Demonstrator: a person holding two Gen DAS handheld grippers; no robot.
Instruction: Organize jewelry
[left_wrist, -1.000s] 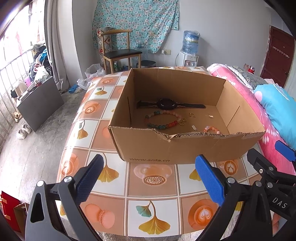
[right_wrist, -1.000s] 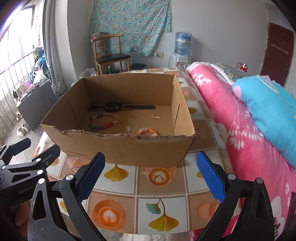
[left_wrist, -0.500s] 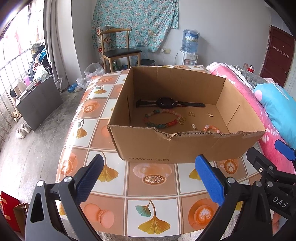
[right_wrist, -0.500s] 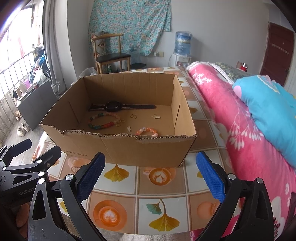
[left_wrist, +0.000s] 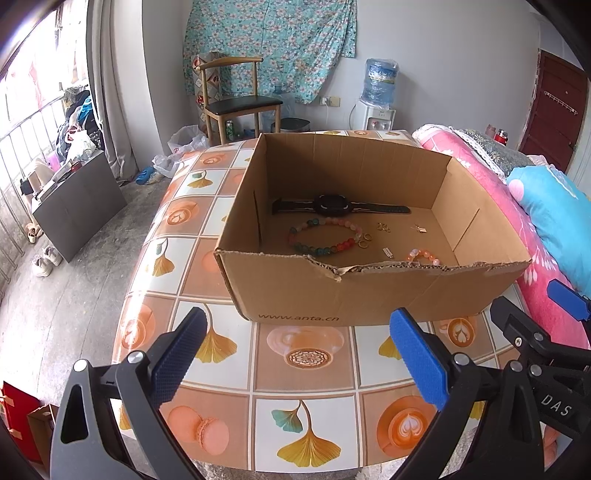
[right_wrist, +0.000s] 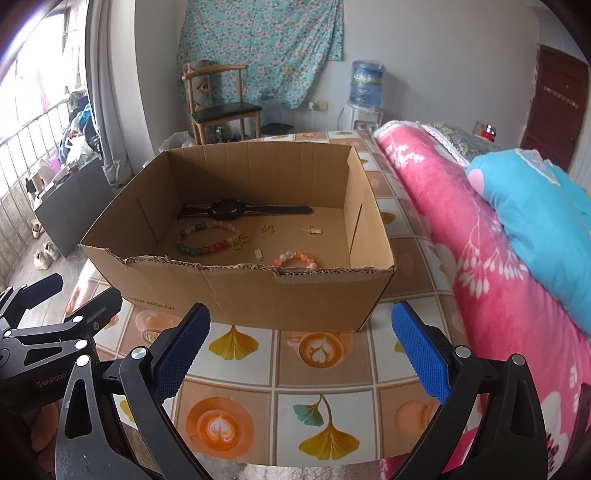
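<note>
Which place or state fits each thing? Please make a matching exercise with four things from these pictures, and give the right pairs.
Things:
1. black watch
2. multicolour bead bracelet
3. orange bead bracelet
4. left gripper

Places or states:
A. by the box's near wall, partly hidden by it
B. open, holding nothing, over the table
C. laid out flat towards the box's far wall
D. in the box, just nearer than the watch

Pairs: 1-C, 2-D, 3-A, 4-B

black-framed left gripper (left_wrist: 295, 356) and right gripper (right_wrist: 301, 345), blue ribbed pads, silver screws.
</note>
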